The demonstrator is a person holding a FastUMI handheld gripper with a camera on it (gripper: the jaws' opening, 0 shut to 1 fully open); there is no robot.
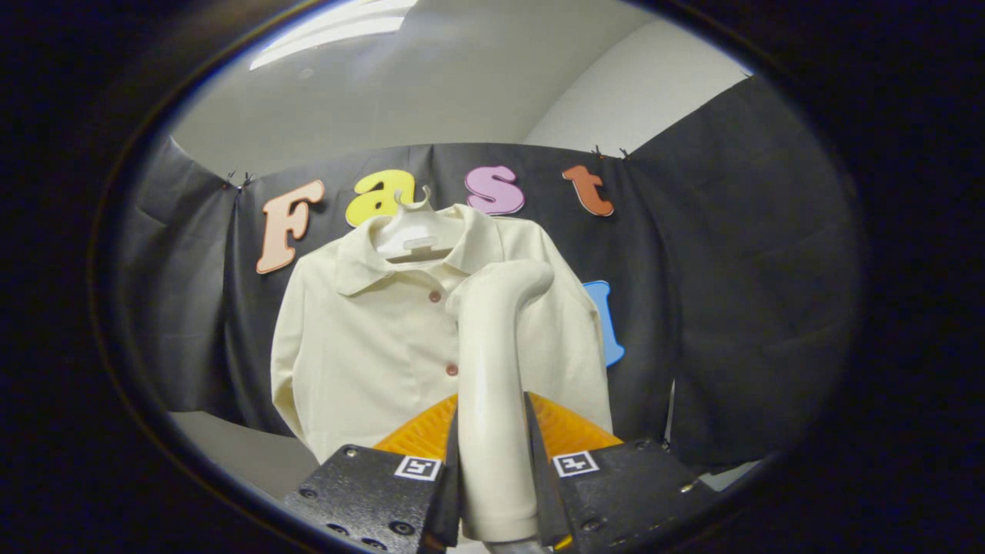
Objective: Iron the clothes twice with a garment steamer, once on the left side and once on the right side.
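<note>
Gripper view: the tongs [494,462] are pinching the smooth, curved plastic handle of the garment steamer [492,369], whose head bends toward the shirt [369,346] and lies near its button line, at chest height. The cream woven shirt, collared and buttoned, hangs on a white hanger [412,235] against the booth's wall. Neither side reads as finished; judged so, both passes remain.

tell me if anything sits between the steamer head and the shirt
Nothing visible does. The gripper is shut on the steamer, whose handle rises between the fingers and curves toward the cream shirt hanging on its hanger just beyond. The head's far face is hidden, so contact cannot be told.
</note>
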